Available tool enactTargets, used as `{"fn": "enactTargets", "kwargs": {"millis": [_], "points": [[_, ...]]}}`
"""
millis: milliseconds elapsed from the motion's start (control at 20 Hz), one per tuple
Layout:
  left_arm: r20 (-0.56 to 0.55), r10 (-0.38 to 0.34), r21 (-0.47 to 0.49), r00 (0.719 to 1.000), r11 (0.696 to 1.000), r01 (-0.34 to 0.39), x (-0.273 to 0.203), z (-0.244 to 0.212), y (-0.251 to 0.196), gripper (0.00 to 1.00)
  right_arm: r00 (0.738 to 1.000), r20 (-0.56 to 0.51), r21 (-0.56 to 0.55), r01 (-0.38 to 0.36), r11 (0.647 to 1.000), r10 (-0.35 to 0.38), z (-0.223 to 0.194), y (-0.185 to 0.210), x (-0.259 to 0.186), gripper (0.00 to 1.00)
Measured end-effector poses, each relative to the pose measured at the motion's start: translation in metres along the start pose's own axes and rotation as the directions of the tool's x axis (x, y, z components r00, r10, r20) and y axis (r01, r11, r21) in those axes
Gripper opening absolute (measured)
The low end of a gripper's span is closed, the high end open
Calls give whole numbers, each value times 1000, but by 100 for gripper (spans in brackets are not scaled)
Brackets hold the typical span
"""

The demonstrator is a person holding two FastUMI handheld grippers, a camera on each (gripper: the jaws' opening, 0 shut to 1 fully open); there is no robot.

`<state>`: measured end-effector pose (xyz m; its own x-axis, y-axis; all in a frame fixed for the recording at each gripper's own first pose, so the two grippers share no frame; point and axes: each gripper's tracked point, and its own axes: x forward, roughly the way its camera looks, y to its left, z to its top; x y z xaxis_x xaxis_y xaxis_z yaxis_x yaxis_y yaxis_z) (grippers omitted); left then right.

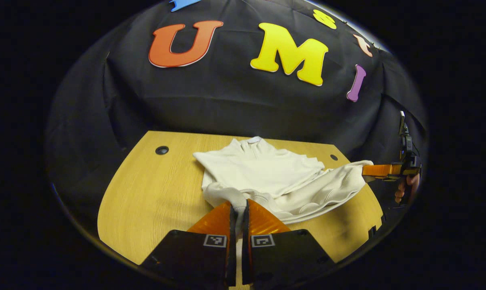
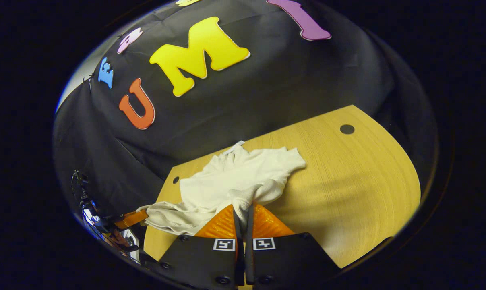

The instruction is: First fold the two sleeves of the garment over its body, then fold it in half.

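In the left gripper view, the left gripper sits nearest, its two fingers drawn together and clamped on a fold of the garment; the pinched cloth rises as a narrow ridge between the tips; just ahead of the tips the garment's pale body lies bunched on the wooden table, with its collar at the far end, toward the booth wall; off to the right of the tool a stretch of the garment is drawn sideways to the right gripper, whose fingers meet the cloth's end near the table's right edge; a hand holds that tool just beyond; a dark round hole marks the table far ahead and to the left.

In the right gripper view, the right gripper is closest, its fingers pressed together on a gathered knot of the garment; directly ahead the cloth spreads in wrinkles toward the collar at the table's far edge; low and to the left of the tool, a strip of the garment runs out to the left gripper, which touches the cloth's end there, though whether it grips cannot be told from this side; the bare table extends ahead and to the right, with a dark hole near its far corner.
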<state>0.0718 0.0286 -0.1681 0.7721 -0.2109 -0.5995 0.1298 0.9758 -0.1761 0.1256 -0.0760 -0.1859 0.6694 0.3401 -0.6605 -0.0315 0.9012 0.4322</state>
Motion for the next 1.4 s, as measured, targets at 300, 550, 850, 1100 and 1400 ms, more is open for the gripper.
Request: {"fn": "enactTargets", "kwargs": {"millis": [300,550,850,1100,1400], "points": [[101,-36,60,994,998,30,49,107,5,8,999,44,-21,-18,1000,19,103,30,50,1],[88,-22,91,996,996,14,127,143,22,8,1000,17,1,23,1000,-23,139,17,122,1],[27,27,137,999,990,-31,238,112,57,8,995,-61,32,87,996,-85,111,-39,232,1],[37,79,113,996,990,-83,306,80,73,8,986,1,-59,169,984,-169,98,-63,287,1],[50,151,98,987,983,-156,342,61,84,15,957,62,-138,290,947,-284,80,-82,323,10]]}}
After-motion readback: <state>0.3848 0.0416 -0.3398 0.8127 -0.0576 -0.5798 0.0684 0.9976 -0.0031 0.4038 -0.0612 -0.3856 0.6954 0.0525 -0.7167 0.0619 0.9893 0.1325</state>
